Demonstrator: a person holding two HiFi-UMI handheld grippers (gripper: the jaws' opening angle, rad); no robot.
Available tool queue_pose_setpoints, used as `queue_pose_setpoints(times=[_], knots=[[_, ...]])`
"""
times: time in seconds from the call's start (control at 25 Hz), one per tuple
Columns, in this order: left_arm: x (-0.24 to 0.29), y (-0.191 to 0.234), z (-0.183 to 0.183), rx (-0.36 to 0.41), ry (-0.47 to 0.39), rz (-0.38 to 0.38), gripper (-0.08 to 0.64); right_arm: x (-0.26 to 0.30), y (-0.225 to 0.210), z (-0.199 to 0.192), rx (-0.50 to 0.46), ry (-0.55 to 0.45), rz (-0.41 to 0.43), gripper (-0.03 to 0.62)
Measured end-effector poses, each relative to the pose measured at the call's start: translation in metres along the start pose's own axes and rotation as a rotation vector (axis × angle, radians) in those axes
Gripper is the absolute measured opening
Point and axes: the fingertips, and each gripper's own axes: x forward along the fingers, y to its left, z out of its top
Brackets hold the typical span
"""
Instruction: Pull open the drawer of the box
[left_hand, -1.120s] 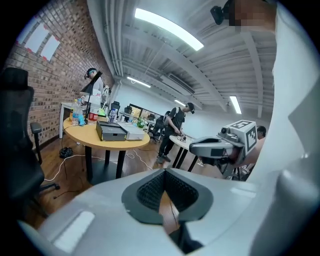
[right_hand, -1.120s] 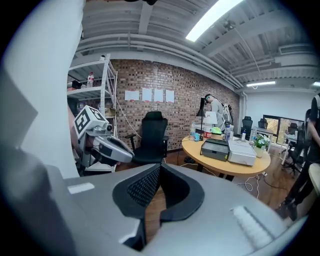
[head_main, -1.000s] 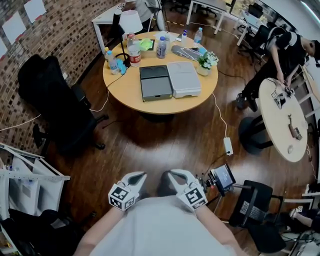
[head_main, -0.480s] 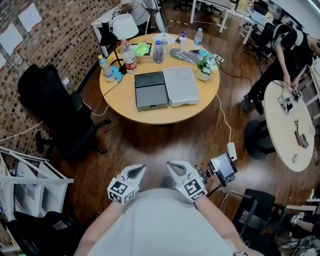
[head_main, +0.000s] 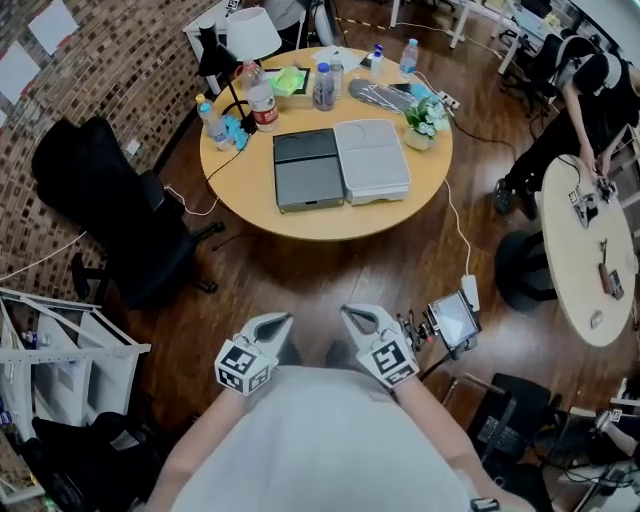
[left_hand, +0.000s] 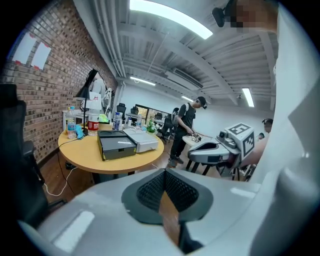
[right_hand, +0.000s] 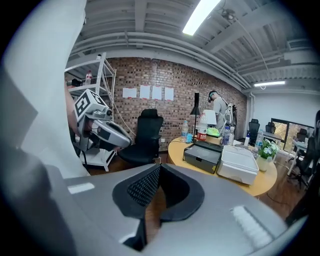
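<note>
Approach under way, no contact with the work yet.

Head view: against the two preceding frames, the round table (head_main: 330, 228) has grown slightly and shifted a little right in the upper half of the frame. The lamp (head_main: 250, 35) at its upper left edge is now fully in shot. This is judged to be the person walking up to the table. The dark box (head_main: 308, 165) lies at the table's centre, touching a pale box (head_main: 372, 158) on its right. Its drawer (head_main: 311, 199) faces the lower edge of the frame and appears flush, so it is taken as unopened. The left gripper (head_main: 281, 320) and right gripper (head_main: 349, 313) sit side by side at lower centre, close against the person's body as before. They are well apart from the table, with bare floor between. The task stands at its start: the gap must be closed before any pull.

Left gripper view: the fingers are closed pad to pad at lower centre, with nothing between them. The dark box sits left of centre, drawer front turned toward the camera.

Right gripper view: the fingers are likewise pressed together and empty. The dark box lies right of centre, with the pale box beside it.

Writing: each gripper's marker cube (head_main: 244, 366) bears black-and-white square codes and no letters. A bottle (head_main: 263, 103) has a red label, its print too small to read. White sheets (right_hand: 147, 92) on the brick wall show no legible text. No brand can be made out on either box.
</note>
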Motion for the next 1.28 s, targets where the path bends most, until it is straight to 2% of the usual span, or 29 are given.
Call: queue_pose_setpoints(times=[0.24,0.56,0.88,1.12,1.28], knots=[[0.008,0.035,-0.004,-0.018,0.020,-0.076,0.006,0.040,-0.009,0.008,-0.011,0.053,-0.029,0.006],[0.014,0.098,0.022,0.020,0.023,-0.188,0.006,0.108,-0.020,0.025,-0.081,0.143,-0.089,0.006],[0.000,0.160,0.027,0.021,0.040,-0.229,0.006,0.157,-0.025,0.038,-0.169,0.246,-0.136,0.006],[-0.006,0.185,0.023,0.049,0.060,-0.245,0.006,0.170,-0.040,0.030,-0.195,0.309,-0.216,0.006],[-0.003,0.194,0.025,0.055,0.066,-0.245,0.006,0.176,-0.049,0.023,-0.232,0.352,-0.233,0.006]])
